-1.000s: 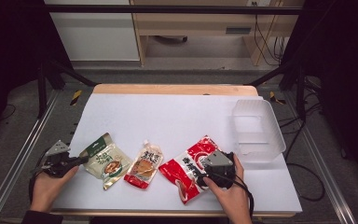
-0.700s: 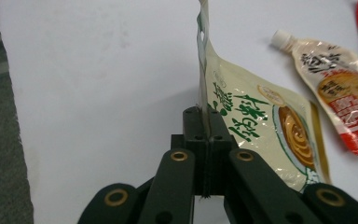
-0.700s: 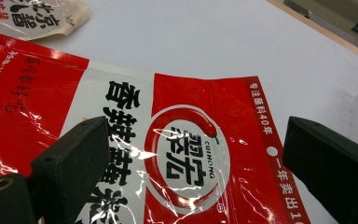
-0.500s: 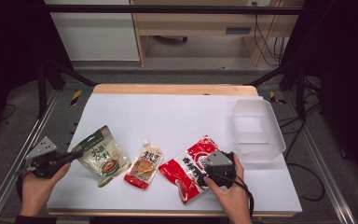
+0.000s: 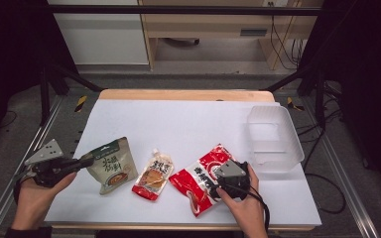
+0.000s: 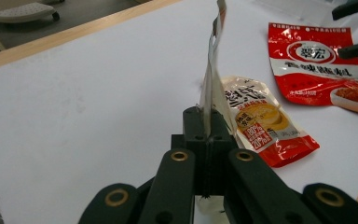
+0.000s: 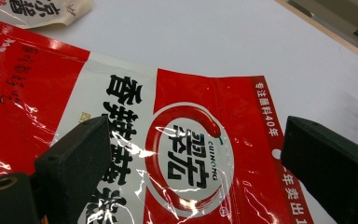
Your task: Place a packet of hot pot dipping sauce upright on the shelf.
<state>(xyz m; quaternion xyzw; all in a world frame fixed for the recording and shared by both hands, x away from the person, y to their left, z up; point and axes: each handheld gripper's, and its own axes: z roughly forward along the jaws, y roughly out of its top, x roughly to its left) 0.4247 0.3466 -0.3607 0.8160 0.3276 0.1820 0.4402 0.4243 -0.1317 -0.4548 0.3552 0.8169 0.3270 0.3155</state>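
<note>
A green sauce pouch (image 5: 110, 165) hangs at about eight o'clock on the white table (image 5: 188, 119), pinched by its left edge and lifted so that it tilts up off the surface. In the left gripper view the same pouch (image 6: 213, 70) stands edge-on, rising straight out of the closed black jaws. The left gripper (image 5: 85, 162) is clamped tight on the pouch's thin edge, with a hand (image 5: 37, 198) holding it from the table's lower left corner.

Just to the right, at about six o'clock, a small orange spouted pouch (image 5: 154, 173) lies flat. Further right, at about five o'clock, a large red pouch (image 5: 201, 179) lies flat too. The right gripper (image 5: 230, 181) rests over the red pouch's right end; in the right gripper view its jaws stand wide apart on either side of the red pouch (image 7: 186, 154), not pressing it. At three o'clock, well apart from the pouches, sits a clear plastic bin (image 5: 287, 148), which looks empty.

The step in hand appears to be picking up the green pouch, likely to carry it to the bin. The next move would call for a steady lift clear of the neighbouring orange pouch, then a long carry across the table toward three o'clock, keeping the thin edge from slipping out of the jaws.
</note>
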